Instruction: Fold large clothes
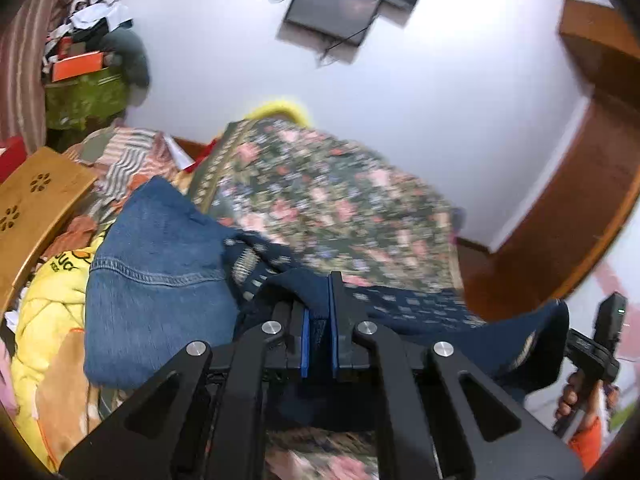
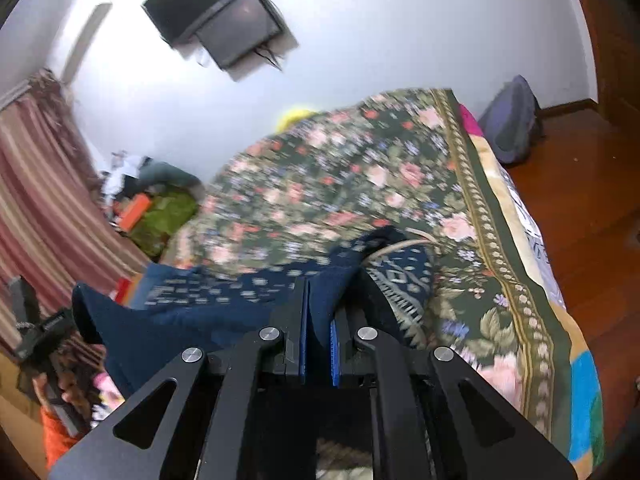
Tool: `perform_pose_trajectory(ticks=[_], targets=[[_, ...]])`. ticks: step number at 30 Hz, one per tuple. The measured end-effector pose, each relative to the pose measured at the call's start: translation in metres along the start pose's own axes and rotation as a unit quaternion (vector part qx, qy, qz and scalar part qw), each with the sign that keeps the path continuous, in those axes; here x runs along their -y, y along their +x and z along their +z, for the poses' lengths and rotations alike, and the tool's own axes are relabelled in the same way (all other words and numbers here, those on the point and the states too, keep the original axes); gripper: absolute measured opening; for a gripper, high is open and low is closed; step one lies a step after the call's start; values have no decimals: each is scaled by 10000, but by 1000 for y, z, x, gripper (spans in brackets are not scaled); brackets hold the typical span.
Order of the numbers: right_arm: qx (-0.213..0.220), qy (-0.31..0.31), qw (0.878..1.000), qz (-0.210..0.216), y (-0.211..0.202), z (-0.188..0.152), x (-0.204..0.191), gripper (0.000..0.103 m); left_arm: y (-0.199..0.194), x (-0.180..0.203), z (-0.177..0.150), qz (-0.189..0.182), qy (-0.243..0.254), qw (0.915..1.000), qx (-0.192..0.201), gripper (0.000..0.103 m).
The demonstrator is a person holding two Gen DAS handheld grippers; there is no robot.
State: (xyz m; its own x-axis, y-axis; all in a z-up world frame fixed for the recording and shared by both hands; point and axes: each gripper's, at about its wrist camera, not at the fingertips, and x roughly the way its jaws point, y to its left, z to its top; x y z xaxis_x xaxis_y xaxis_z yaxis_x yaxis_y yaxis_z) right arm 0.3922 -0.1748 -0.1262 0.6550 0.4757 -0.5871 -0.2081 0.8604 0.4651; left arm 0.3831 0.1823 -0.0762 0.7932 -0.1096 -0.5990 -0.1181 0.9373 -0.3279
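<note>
Two wrist views, garment lifted between both grippers. I had the left gripper clamped on one edge of the dark navy patterned fabric garment, its blue pads closed with cloth pinched between them. The right gripper was likewise closed on another edge of the same garment, a fold of navy cloth rising from between its jaws. The garment hung as a sagging span from one gripper to the other, above the green floral bedspread that covered the bed; its pale geometric-bordered part drooped toward the bedspread, though blur kept me from telling whether it touched.

To do this step well, I judged that both grips should sit at matching corners, so that the span between them would pull straight and without twist. Each gripper should hold a single layer if possible; from these views I could not tell how many layers were pinched. The hands should keep level with each other and draw apart only until the sag went out, not harder, since a thin pinch on woven cloth can slip.

A folded blue denim piece lay just beside the garment on the left, with yellow bedding beyond it, so I reckoned the clear floral area was the better place to lay it flat.
</note>
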Motion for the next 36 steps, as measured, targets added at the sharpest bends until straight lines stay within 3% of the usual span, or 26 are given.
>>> perform_pose_trajectory(ticks=[5, 9, 14, 16, 18, 20, 21, 24, 29, 36], targets=[[-463, -101, 9984, -313, 55, -10, 30, 7, 63, -25, -5, 253, -30, 9988, -408, 7], [-444, -222, 9983, -304, 60, -9, 36, 5, 84, -28, -17, 375, 184, 9978, -520, 8], [-706, -688, 9937, -541, 48, -10, 18, 10, 76, -13, -23, 632, 638, 9943, -571, 10], [-786, -761, 9915, -702, 42, -10, 15, 20, 72, -11, -22, 684, 684, 9927, -720, 12], [-732, -840, 9912, -713, 31, -13, 11, 28, 62, -9, -20, 590, 739, 9920, -832, 23], [-636, -1011, 9901, -743, 11, -19, 4, 35, 51, -5, -20, 529, 878, 9907, -893, 49], [-617, -1074, 9896, -734, 6, -20, 1, 36, 45, -2, -21, 618, 987, 9895, -855, 53], [-689, -1268, 9876, -616, -14, -30, -10, 36, 21, 12, -27, 883, 1468, 9826, -713, 55], [-837, -1474, 9847, -390, -27, -49, -28, 36, -4, 20, -47, 858, 1717, 9782, -793, 64], [-1188, -1583, 9801, -158, -11, -77, -42, 36, 13, 25, -83, 818, 1831, 9712, -1287, 65]])
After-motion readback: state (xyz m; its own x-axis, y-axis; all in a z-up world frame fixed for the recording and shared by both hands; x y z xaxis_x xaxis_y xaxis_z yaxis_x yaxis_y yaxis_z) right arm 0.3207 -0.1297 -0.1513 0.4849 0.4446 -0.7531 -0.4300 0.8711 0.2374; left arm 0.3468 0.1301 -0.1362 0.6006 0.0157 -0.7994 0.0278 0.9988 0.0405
